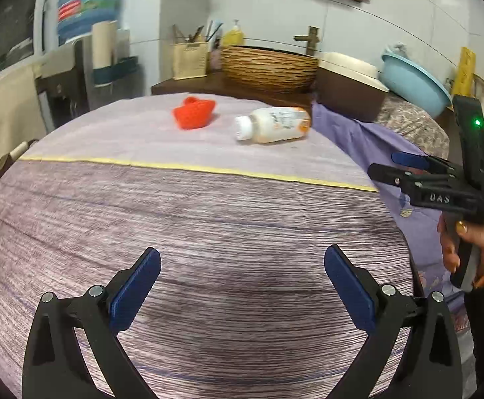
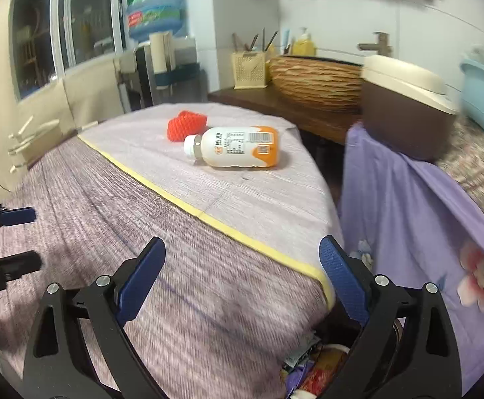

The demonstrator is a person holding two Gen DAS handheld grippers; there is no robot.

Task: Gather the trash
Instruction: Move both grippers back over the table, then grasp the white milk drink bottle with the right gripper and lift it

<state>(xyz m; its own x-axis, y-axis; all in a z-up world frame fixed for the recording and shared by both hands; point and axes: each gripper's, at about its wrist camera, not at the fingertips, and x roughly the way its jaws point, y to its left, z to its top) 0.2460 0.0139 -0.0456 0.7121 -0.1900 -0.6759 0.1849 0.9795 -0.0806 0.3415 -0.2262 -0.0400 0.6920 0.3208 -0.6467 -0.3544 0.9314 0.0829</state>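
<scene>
The table (image 1: 208, 219) carries a purple-grey striped cloth with a yellow band (image 1: 195, 167) running across it. Beyond the band, on the paler part of the cloth, a plastic drink bottle (image 1: 272, 124) with a white cap and an orange-and-white label lies on its side, cap toward the cameras. A red foam net sleeve (image 1: 193, 112) lies just beside it on the left. In the right wrist view the sleeve (image 2: 186, 125) sits directly behind the cap end of the bottle (image 2: 233, 146); contact between them cannot be determined.

The left gripper (image 1: 242, 282) hovers over the near, darker part of the cloth, its blue-padded jaws spread wide with nothing between them. The right gripper (image 2: 242, 277) is positioned over the right near edge of the table, jaws likewise spread and empty. Both grippers are well apart from the bottle. In the left wrist view the right gripper (image 1: 383, 163) appears at the right edge, held by a hand (image 1: 468, 246).

Below the table edge, between the right gripper's arms, a container of mixed wrappers (image 2: 311, 365) is partly visible. To the right, a lilac floral cloth (image 2: 408, 219) hangs. Behind the table, a dark counter (image 1: 208, 83) holds a woven basket (image 1: 268, 66) and a cream utensil holder (image 1: 189, 60).
</scene>
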